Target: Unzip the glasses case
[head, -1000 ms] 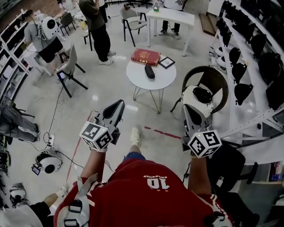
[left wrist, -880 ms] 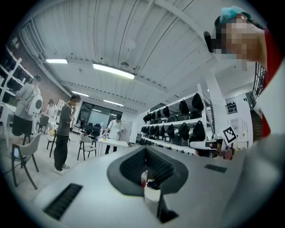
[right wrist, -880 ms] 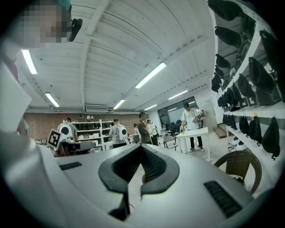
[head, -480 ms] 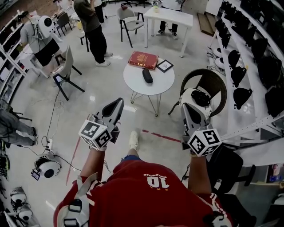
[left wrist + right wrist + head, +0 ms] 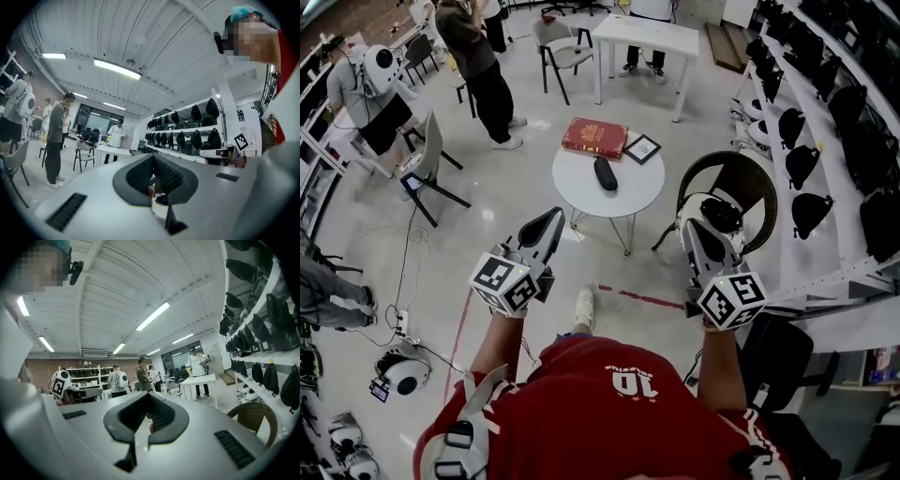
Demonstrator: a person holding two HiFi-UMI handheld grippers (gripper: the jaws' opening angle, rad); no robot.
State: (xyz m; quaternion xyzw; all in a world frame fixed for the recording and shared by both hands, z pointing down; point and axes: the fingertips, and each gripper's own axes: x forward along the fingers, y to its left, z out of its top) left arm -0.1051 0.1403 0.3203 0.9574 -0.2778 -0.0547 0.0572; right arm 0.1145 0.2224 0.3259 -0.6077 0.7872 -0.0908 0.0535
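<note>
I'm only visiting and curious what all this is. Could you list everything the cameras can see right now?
Round white table: one, white, middle of floor.
Hardcover red book: one, red, table's far edge.
Small black-framed picture: one, black frame, beside the book.
Oblong dark glasses case: one, black, table's middle.
Brown wicker chair: one, brown, right of that table.
Rectangular white table: one, white, far end.
Black bags on shelves: many, black, right wall.
Bystanders: several, mixed clothing, far left.
Left gripper: one, grey, jaws shut, empty.
Right gripper: one, grey, jaws shut, empty.
</note>
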